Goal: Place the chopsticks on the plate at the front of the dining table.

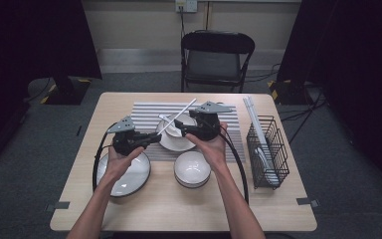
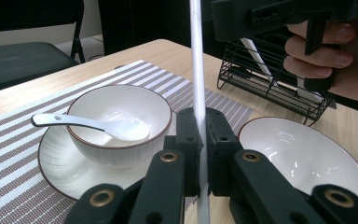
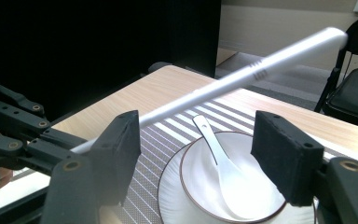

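Left gripper is clamped on a white chopstick, its two black jaws pressed tight against the stick's lower part in the left gripper view. Right gripper stands with its jaws wide apart; the right gripper view shows the stick crossing behind the left pad without either pad pressing on it, so that grip is released.

That chopstick is a long, slim, plain white rod with a smooth matte finish and a few small dark marks near its upper part. It is held in the air, slanting up and away from the left gripper over a white bowl that sits on a white saucer on a striped placemat. A white soup spoon lies in that bowl, its handle sticking out over the rim.

Both forearms come in from the near edge of the table and angle inward. The left hand grips its tool above a shallow white plate, jaws pointing toward the centre. The right hand holds its tool above and behind a second white bowl, jaws turned toward the left gripper. A black wire basket with more white sticks stands at the right side of the table.
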A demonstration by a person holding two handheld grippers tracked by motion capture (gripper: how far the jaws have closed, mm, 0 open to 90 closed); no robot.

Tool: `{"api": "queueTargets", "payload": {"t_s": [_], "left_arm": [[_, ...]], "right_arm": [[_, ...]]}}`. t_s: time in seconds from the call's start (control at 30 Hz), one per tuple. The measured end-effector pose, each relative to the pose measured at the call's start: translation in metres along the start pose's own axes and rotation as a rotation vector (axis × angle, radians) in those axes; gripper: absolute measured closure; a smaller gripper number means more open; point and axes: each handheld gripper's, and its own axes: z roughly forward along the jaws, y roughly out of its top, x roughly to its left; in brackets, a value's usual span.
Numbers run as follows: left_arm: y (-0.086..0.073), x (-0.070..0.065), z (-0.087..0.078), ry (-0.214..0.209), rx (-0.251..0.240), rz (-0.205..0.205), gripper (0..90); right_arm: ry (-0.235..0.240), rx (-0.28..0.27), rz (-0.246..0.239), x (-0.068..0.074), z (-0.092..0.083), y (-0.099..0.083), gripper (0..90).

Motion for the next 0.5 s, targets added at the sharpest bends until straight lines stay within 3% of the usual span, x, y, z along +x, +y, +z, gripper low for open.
{"api": "queueTargets", "payload": {"t_s": [0.5], "left_arm": [[-0.001, 0.017, -0.012, 0.036, -0.001, -0.007, 85.9]], "right_arm": [[-0.036, 0.048, -0.005, -0.011, -0.012, -0.018, 31.8]]}}
